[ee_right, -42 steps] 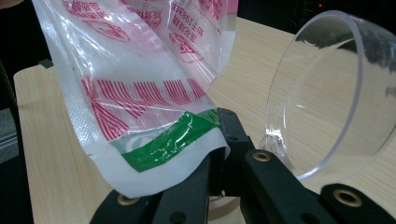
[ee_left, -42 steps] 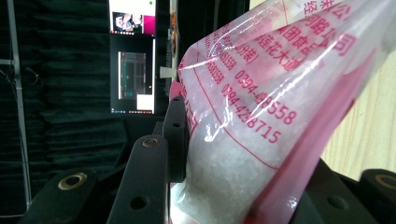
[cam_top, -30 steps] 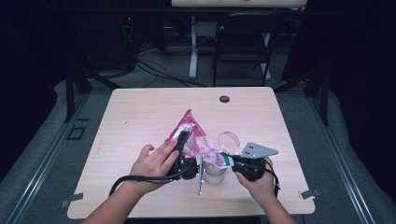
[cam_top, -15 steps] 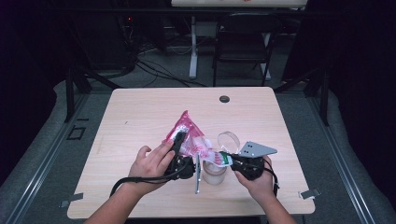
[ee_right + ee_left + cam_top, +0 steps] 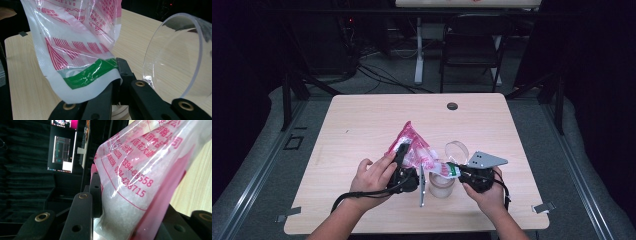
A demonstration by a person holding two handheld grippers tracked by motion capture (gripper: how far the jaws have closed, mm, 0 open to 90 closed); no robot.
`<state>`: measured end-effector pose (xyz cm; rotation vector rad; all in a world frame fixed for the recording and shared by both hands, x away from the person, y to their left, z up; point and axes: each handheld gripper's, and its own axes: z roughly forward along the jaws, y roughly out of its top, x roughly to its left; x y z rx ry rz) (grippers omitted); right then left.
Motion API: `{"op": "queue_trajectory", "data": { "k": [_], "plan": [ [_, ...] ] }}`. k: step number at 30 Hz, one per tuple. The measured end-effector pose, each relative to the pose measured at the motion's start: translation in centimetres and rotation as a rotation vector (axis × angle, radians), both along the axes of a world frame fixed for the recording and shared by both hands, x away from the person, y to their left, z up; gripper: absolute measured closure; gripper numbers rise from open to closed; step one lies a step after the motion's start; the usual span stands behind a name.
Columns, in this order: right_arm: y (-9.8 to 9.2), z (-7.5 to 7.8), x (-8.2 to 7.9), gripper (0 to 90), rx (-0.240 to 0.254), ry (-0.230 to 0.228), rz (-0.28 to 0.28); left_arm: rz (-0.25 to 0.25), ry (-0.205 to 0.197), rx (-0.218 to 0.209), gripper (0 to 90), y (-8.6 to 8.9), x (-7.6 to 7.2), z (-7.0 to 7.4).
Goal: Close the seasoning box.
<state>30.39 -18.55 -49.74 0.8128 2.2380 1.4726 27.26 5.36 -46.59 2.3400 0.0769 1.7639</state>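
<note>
A pink-and-clear plastic bag [image 5: 413, 146] of white grains hangs tilted over the table, held between both hands. My left gripper [image 5: 404, 156] is shut across the bag's full body [image 5: 140, 182], with one black finger [image 5: 96, 192] pressed into its side. My right gripper [image 5: 458, 173] is shut on the bag's flat lower edge with the green stripe [image 5: 85, 75]; its jaws meet at the seam [image 5: 117, 75]. Below that edge stands a clear jar [image 5: 442, 186]. Its round clear lid [image 5: 456, 150] [image 5: 175, 57] stands up beside it.
The wooden table [image 5: 362, 125] has a round black grommet [image 5: 452, 106] near its far edge. A dark chair [image 5: 472, 45] and a white table leg [image 5: 418, 50] stand beyond it. The left gripper's cable [image 5: 347, 197] trails toward the near edge.
The bag's top corner has leaned a little to the left with the left hand. The right hand and the jar have stayed put.
</note>
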Motion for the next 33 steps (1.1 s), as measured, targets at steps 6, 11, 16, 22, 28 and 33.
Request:
{"op": "queue_trajectory", "data": {
  "k": [6, 11, 16, 22, 28, 33],
  "plan": [
    [0.04, -0.01, 0.02, 90.0, 0.003, 0.000, -0.002, -0.003, -0.002, -0.005, 70.4, 0.09, 0.09, -0.10],
    [-0.01, 0.05, 0.01, 90.0, 0.000, -0.001, -0.001, 0.002, 0.000, -0.005, 70.4, 0.07, 0.07, -0.08],
    [-0.11, 0.10, 0.01, 90.0, -0.003, -0.004, -0.002, 0.004, 0.002, -0.008, 70.4, 0.00, 0.09, -0.02],
    [-0.15, 0.18, -0.05, 90.0, 0.004, -0.004, -0.003, 0.005, 0.007, -0.016, 70.4, -0.02, 0.10, 0.10],
    [-0.16, 0.26, -0.10, 90.0, 0.006, -0.007, -0.009, 0.007, 0.011, -0.026, 70.5, 0.01, 0.09, 0.12],
    [-0.21, 0.32, -0.12, 90.0, 0.010, -0.010, -0.010, 0.006, 0.015, -0.027, 70.5, 0.01, 0.05, 0.04]
  ]
}}
